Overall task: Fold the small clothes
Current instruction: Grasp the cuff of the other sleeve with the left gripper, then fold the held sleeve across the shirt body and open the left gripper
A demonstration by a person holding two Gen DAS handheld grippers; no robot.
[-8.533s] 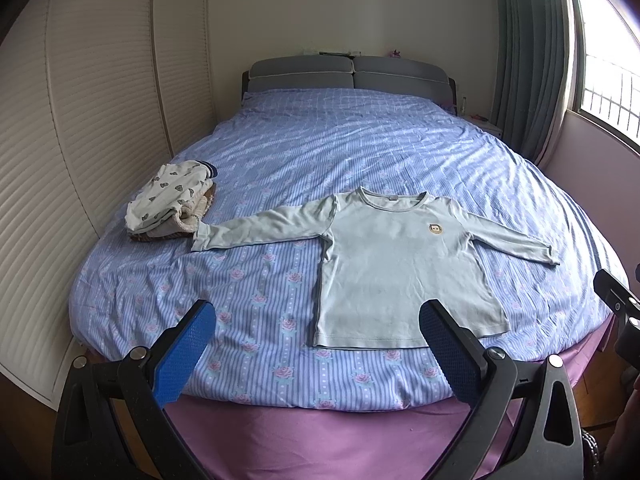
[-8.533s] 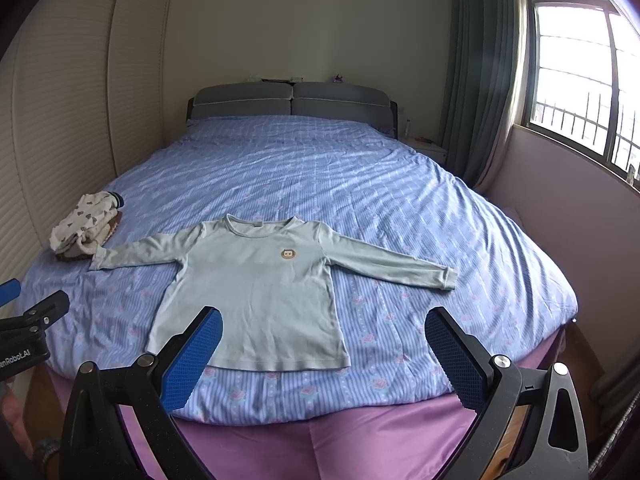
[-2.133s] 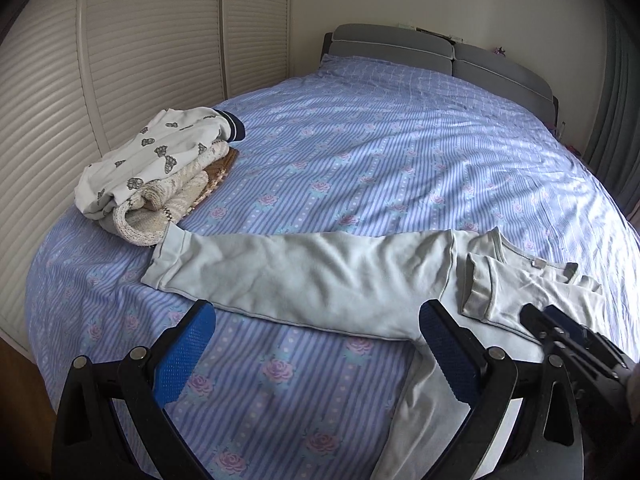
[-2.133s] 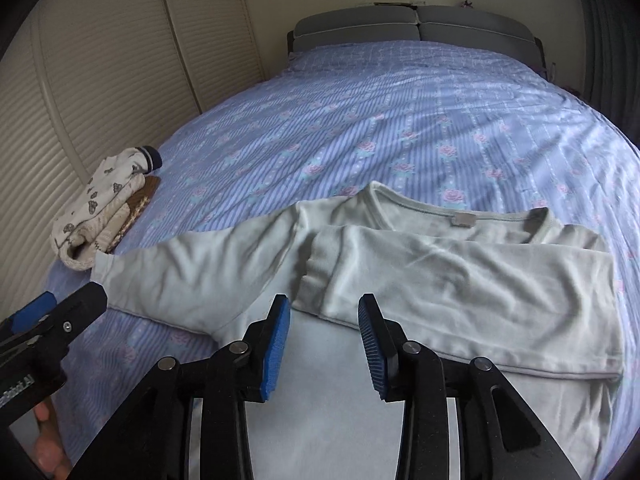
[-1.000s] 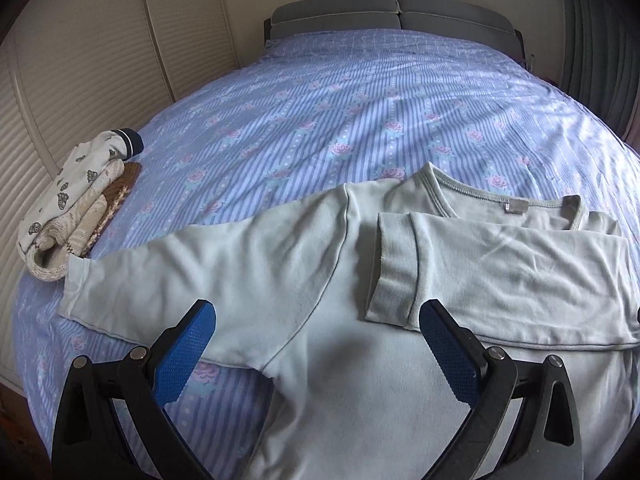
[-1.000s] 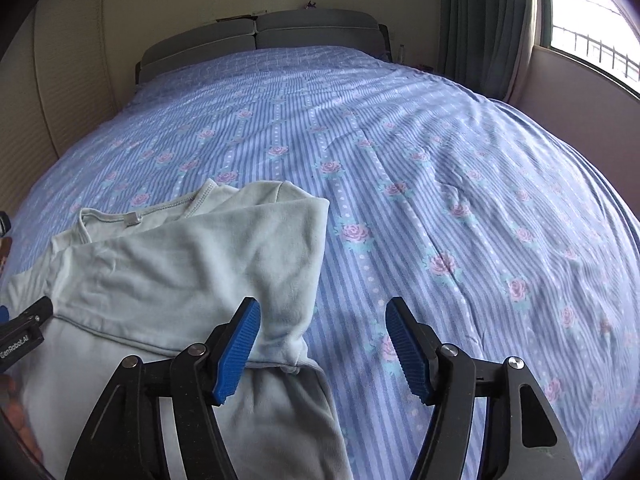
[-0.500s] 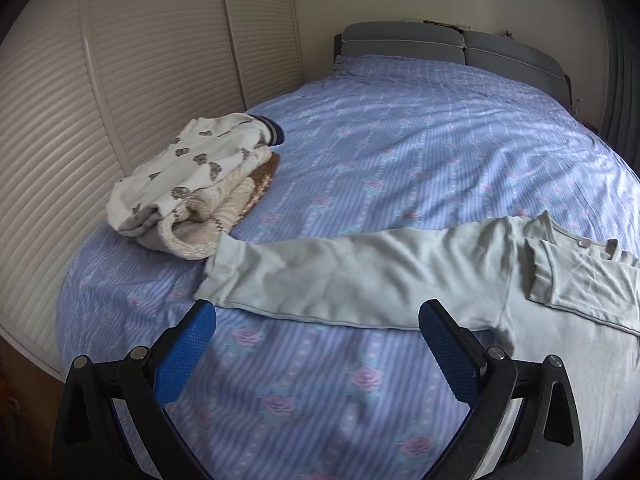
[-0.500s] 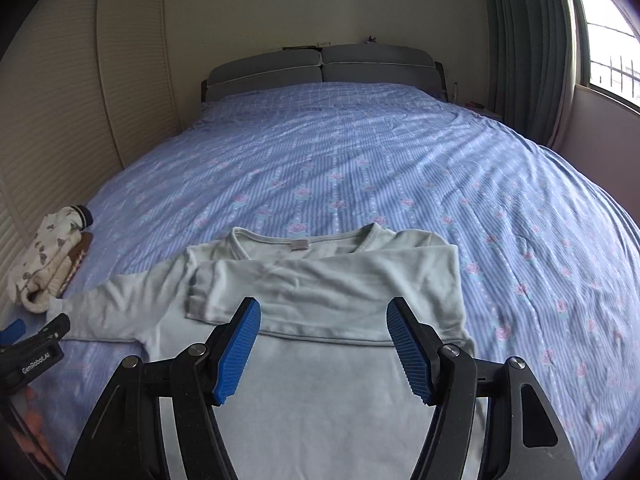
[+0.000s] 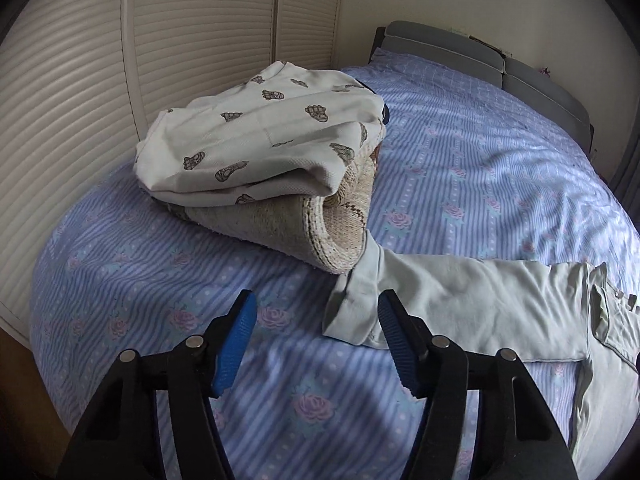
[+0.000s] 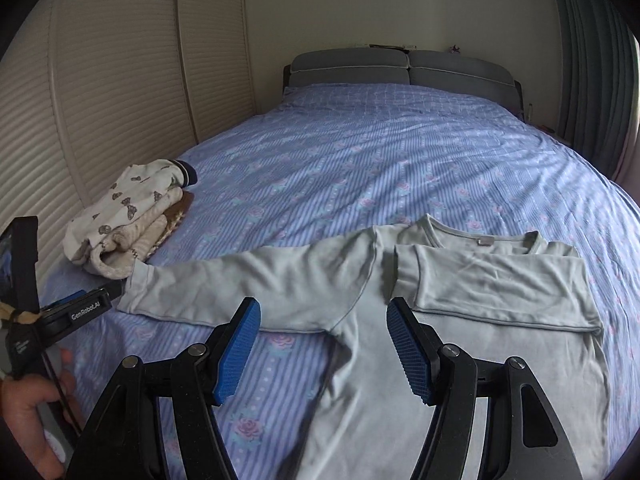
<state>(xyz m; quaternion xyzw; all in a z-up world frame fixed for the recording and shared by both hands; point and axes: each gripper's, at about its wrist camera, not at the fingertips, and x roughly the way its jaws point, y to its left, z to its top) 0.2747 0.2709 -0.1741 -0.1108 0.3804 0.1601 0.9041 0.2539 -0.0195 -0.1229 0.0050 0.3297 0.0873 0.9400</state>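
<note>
While fingers (image 9: 394, 336) gape, sleeve cuff (image 9: 352, 304) just beyond

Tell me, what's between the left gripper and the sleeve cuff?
Only bare bedsheet. In the left wrist view, the open left hand-held gripper points beside the cuff, its right finger already at the cuff's edge.

Dim, soft daylight; sharp focus, edges fisheye-warped
</note>
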